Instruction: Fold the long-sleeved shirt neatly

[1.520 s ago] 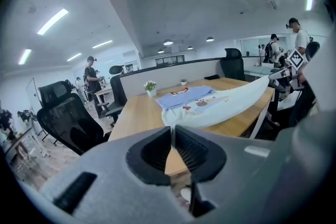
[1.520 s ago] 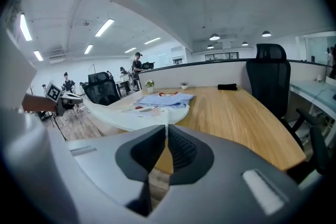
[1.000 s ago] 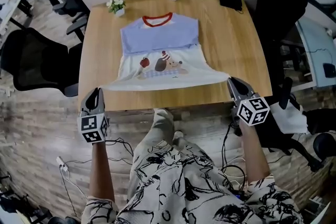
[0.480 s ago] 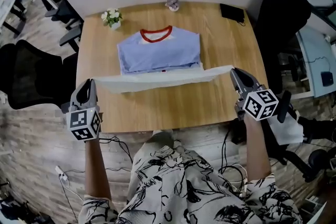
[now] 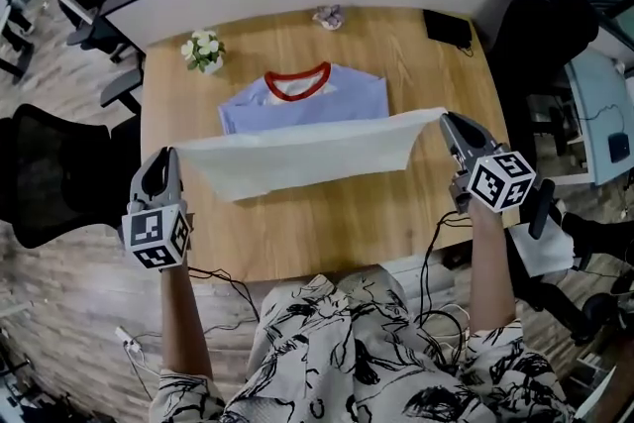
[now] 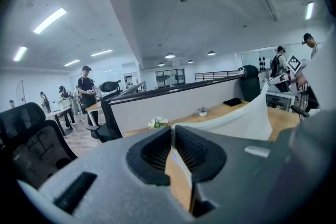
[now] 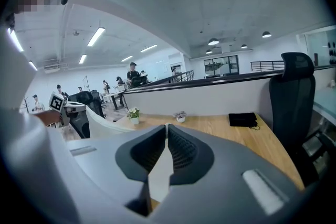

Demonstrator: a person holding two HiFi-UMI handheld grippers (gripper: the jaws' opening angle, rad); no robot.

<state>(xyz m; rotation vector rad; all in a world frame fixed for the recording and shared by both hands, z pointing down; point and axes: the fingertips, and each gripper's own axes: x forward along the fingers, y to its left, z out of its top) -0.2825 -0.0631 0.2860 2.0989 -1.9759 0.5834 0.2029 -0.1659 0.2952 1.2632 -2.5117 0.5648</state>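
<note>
The shirt (image 5: 297, 154) is found on the wooden worktop (image 5: 347, 233), partly raised. Its blue upper portion, with the red collar (image 5: 297, 81) toward the far edge, is laid flat on the wood. The white lower portion is held in the air and is stretched as a broad band between the two grippers, above the near edge of the blue portion.

The left gripper (image 5: 164, 157) is positioned near the worktop's left edge. Its fingers (image 6: 155, 155) are pressed together on one end of the white cloth, which is seen in the left gripper view running away from the tips to the right. The right gripper (image 5: 451, 122) is positioned over the worktop's right side. Its fingers (image 7: 184, 152) are likewise pinched on the opposite end of the cloth.

A small pot of white flowers (image 5: 202, 50) is noted near the far left corner and a flat black item (image 5: 446, 27) near the far right corner. Both are well apart from the shirt. A black office chair (image 5: 45, 173) is noted beside the worktop's left side.
</note>
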